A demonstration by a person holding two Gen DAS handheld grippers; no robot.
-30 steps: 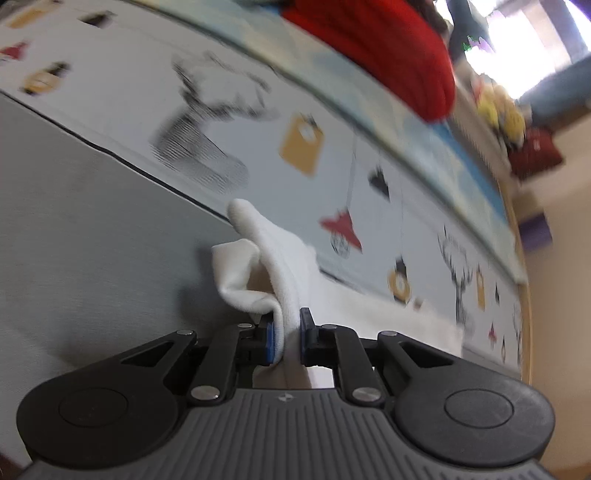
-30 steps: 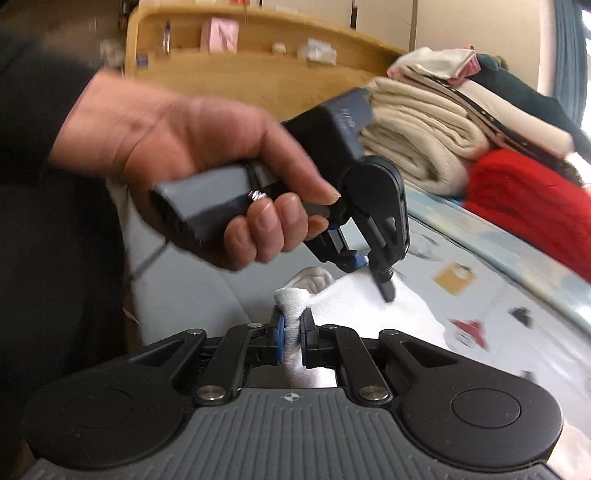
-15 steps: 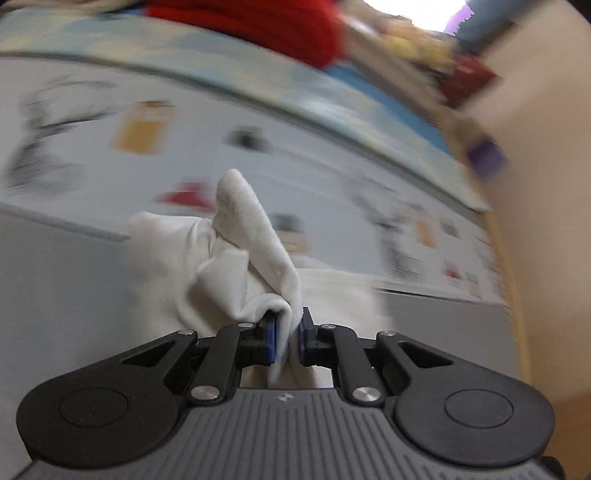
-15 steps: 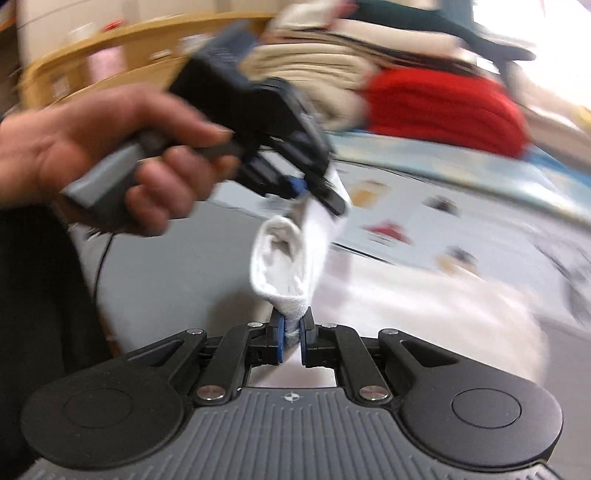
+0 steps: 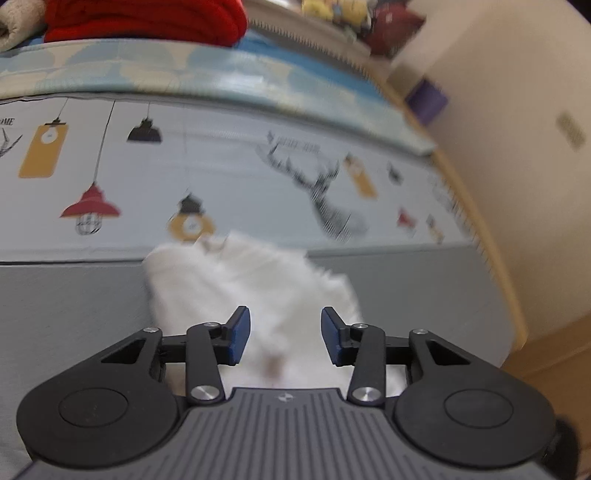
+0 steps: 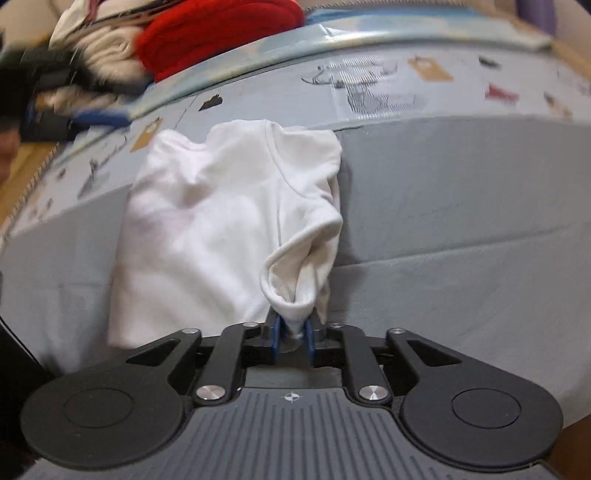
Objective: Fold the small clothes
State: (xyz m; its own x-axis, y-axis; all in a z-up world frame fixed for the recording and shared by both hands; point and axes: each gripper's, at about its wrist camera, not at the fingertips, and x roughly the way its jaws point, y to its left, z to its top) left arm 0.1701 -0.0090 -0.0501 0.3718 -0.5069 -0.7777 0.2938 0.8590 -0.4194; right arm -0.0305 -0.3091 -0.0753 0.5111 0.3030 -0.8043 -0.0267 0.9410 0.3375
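Note:
A small white shirt [image 6: 207,229] lies on the grey bed sheet [image 6: 461,206], partly folded, neckline toward the far side. My right gripper [image 6: 291,338] is shut on a bunched sleeve [image 6: 303,273] at the shirt's near right edge. In the left wrist view the shirt [image 5: 251,284] is blurred, lying just beyond my left gripper [image 5: 285,338], which is open and empty above it. The left gripper also shows as a dark blur at the far left of the right wrist view [image 6: 55,96].
A sheet printed with lamps and deer [image 5: 221,173] covers the far part of the bed. A red knit [image 5: 147,18] and folded cream blankets [image 6: 103,51] are stacked at the back. A wooden bed edge [image 5: 480,229] and a wall are on the right.
My left gripper has opened and let go of the shirt, which dropped flat onto the bed. My right gripper still holds the sleeve and has swung to face the bed.

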